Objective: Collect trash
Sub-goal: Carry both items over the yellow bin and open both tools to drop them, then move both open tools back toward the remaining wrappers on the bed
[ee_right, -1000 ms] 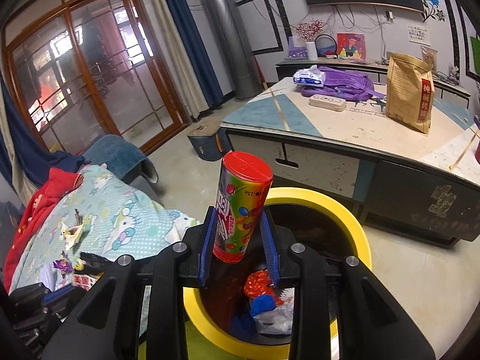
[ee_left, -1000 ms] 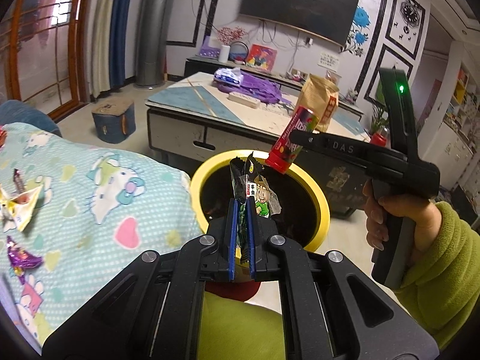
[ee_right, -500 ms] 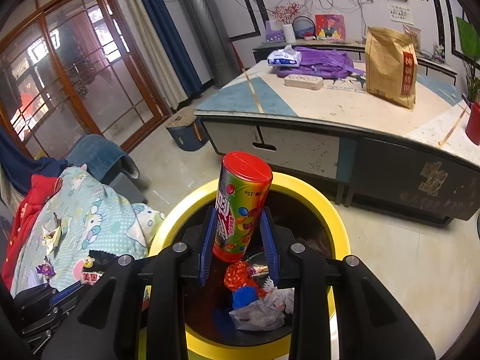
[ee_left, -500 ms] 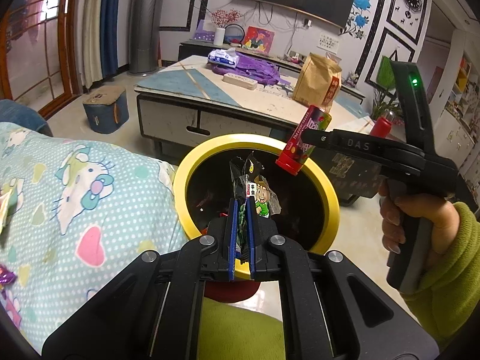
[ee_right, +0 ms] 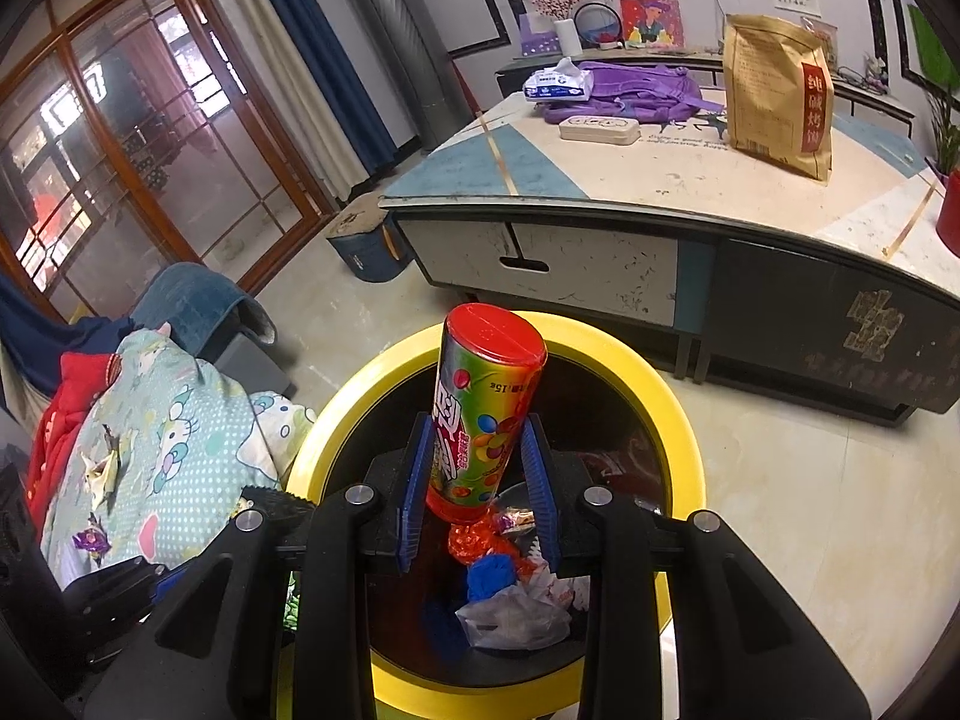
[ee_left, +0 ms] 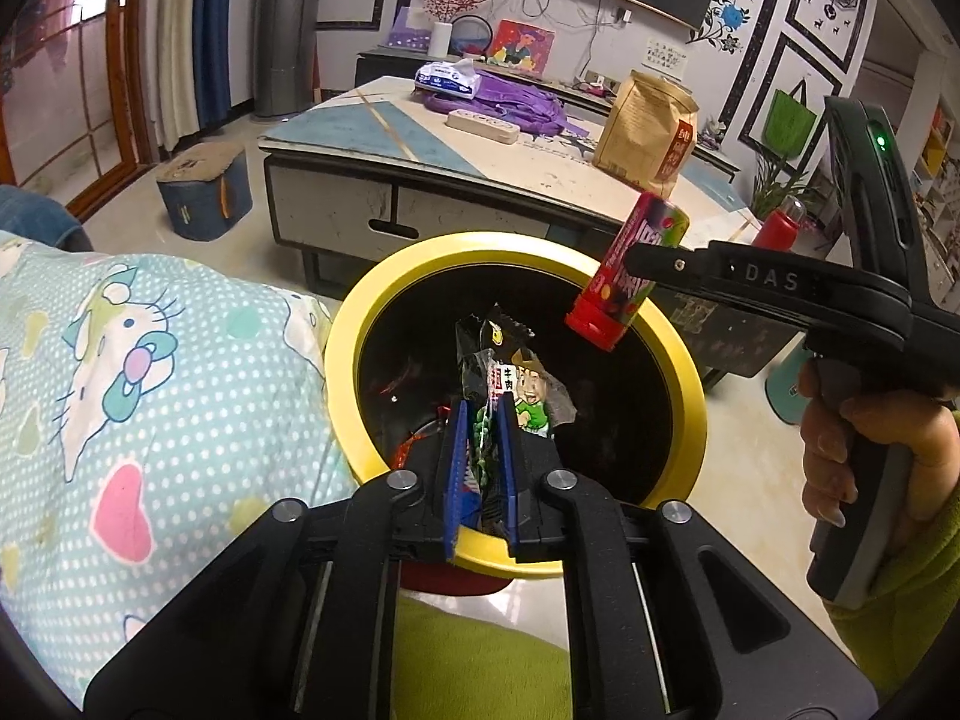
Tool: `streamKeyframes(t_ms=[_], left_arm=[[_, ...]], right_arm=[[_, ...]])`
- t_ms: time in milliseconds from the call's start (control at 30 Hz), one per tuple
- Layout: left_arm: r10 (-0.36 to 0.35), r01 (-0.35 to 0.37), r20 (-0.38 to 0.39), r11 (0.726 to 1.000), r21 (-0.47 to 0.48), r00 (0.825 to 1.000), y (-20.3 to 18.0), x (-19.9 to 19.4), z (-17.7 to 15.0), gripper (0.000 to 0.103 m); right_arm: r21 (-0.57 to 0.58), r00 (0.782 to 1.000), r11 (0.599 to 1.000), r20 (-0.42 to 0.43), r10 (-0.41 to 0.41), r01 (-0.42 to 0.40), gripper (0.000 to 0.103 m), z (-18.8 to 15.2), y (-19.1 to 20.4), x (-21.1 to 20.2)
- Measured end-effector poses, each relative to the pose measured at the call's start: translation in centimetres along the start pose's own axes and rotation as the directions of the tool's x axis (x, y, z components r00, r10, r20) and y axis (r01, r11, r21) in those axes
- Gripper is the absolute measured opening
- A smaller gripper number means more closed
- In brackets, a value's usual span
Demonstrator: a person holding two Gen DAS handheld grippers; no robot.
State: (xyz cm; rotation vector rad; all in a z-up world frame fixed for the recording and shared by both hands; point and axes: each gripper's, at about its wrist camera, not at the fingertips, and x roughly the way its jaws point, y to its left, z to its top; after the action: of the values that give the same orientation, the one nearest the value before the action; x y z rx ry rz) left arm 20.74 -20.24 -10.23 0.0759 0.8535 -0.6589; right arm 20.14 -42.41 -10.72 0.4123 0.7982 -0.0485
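The left tongs point(ee_left: 480, 450) are opening, with a snack wrapper point(ee_left: 510, 372) between the blue pads, which no longer look to press it tight; it sticks up over the mouth of the yellow-rimmed bin point(ee_left: 690, 384). The right tongs point(ee_right: 480, 468) are closed partway on a candy tube point(ee_right: 486, 414), red cap up, gripped at its lower half and hanging over the same bin, as the left view also shows with the tube tilted above the far rim. Inside the bin lie crumpled wrappers point(ee_right: 498, 576), red, blue and white. Beside the bin is a bed cover point(ee_left: 138, 372) with cartoon cats, and a few more scraps point(ee_right: 105, 468) lie on it. Behind stands a low tabletop point(ee_right: 660, 180) with a brown bag point(ee_right: 780, 96) and a purple cloth point(ee_right: 636, 93). The step in hand looks like the drop: both pieces are over the opening. Next, the left tongs need to part enough for the wrapper to fall, and the right tongs must open too, releasing the tube, before going back for the scraps on the bed.
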Motion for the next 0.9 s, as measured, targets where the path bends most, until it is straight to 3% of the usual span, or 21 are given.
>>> streamKeyframes(t_ms=[33, 133, 233, 333, 400, 467, 667, 900], left_arm=[[-0.002, 0.002, 0.002, 1.0, -0.002, 1.0, 0.1, 0.1, 0.1, 0.012], [-0.013, 0.013, 0.005, 1.0, -0.009, 1.0, 0.3, 0.1, 0.2, 0.037], [-0.006, 0.007, 0.019, 1.0, -0.016, 1.0, 0.2, -0.3, 0.2, 0.046], [-0.004, 0.005, 0.038, 0.999, -0.032, 0.999, 0.3, -1.1, 0.2, 0.062], [0.016, -0.014, 0.052, 0.999, -0.038, 0.999, 0.4, -1.8, 0.2, 0.082], [0.03, -0.027, 0.066, 0.998, -0.049, 0.997, 0.5, -2.5, 0.4, 0.09], [0.085, -0.076, 0.112, 0.993, -0.089, 0.99, 1.2, -5.1, 0.6, 0.092], [0.156, -0.131, 0.162, 0.98, -0.15, 0.974, 3.1, -8.5, 0.2, 0.092]], right_arm=[[0.003, 1.0, 1.0, -0.001, 0.001, -0.001, 0.032, 0.0, -0.1, 0.0], [0.014, 1.0, 1.0, 0.006, -0.011, 0.011, 0.041, 0.1, -0.3, -0.1], [0.024, 1.0, 1.0, 0.011, -0.017, 0.017, 0.044, 0.1, -0.5, -0.1], [0.022, 0.999, 0.999, 0.025, -0.027, 0.026, 0.047, 0.2, -0.5, -0.4], [0.013, 0.998, 0.999, 0.041, -0.037, 0.037, 0.049, 0.2, -0.2, -0.8], [-0.002, 0.997, 0.999, 0.06, -0.044, 0.044, 0.054, 0.4, 0.2, -1.2], [-0.058, 0.991, 0.998, 0.128, -0.032, 0.039, 0.061, 0.5, 2.2, -3.0], [-0.138, 0.986, 0.99, 0.165, 0.038, -0.016, 0.064, 0.2, 5.5, -4.6]])
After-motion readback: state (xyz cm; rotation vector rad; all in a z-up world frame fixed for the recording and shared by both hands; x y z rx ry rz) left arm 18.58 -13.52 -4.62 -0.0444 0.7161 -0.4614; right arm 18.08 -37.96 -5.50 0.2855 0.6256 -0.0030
